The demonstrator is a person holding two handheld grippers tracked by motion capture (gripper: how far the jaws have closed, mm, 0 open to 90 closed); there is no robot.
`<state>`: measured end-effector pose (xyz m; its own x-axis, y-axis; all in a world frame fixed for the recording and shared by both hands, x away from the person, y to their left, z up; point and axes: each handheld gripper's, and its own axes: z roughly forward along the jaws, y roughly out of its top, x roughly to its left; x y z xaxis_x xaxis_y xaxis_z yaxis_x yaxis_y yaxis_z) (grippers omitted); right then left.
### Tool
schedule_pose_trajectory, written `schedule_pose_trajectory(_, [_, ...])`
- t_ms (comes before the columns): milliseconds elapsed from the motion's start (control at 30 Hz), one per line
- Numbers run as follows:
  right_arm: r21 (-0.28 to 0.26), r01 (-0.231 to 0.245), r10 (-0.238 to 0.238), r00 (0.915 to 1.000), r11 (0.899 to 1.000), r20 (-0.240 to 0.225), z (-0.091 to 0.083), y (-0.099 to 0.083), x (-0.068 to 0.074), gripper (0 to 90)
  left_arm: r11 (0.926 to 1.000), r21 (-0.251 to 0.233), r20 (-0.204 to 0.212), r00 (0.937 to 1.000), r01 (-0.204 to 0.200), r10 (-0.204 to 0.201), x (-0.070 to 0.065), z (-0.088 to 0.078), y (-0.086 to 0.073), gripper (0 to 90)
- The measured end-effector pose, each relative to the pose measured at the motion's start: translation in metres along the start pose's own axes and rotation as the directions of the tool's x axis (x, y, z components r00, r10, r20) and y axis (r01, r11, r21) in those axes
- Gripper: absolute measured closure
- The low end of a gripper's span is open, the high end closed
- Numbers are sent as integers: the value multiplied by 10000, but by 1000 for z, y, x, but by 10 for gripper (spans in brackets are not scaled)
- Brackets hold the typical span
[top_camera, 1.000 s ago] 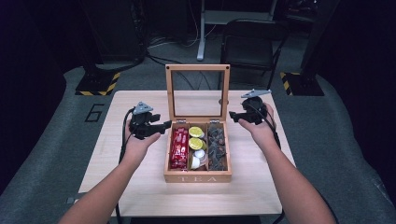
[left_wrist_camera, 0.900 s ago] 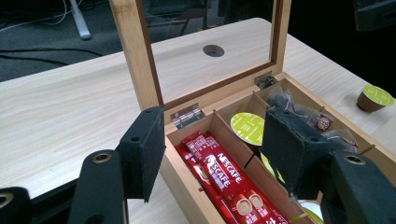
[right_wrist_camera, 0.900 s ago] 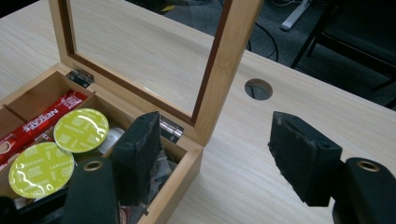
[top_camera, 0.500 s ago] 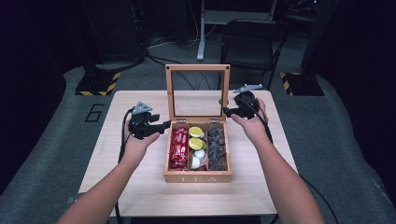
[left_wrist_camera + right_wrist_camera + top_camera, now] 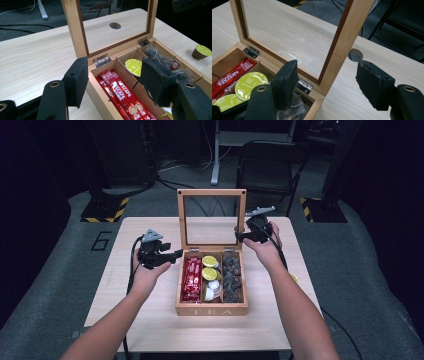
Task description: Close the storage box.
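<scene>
My right gripper (image 5: 239,236) is up at the right post of the raised lid (image 5: 241,215), jaws apart, the wooden frame standing between them with no pad pressing on it. My left gripper (image 5: 176,256) hangs just off the tea box (image 5: 212,309), at its rear left corner, jaws apart and holding nothing. Beyond its jaws I see red coffee sticks (image 5: 121,93), then green capsules (image 5: 133,67), then dark tea bags (image 5: 163,61). One loose capsule (image 5: 201,51) sits on the surface (image 5: 150,320), past the box.
</scene>
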<state>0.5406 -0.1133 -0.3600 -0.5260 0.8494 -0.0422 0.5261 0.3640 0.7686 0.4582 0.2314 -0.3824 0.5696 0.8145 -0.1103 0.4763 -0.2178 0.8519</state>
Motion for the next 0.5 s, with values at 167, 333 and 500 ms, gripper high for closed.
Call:
schedule_pose_trajectory(167, [49,75,-75,10000,10000,-37,6,0,-2,334,10000,18,17,10000,10,-10,-1,1,-1,394])
schedule_pose_trajectory(333, [87,-87,85,9997,9999,220,15,0,-3,330,10000,-14,50,10000,52,-51,-1,1,-2,394])
schedule_pose_trajectory(500, [70,-197,196,9996,9998,193,21,0,-8,330,10000,0,65,10000,70,-70,0,0,-3,394])
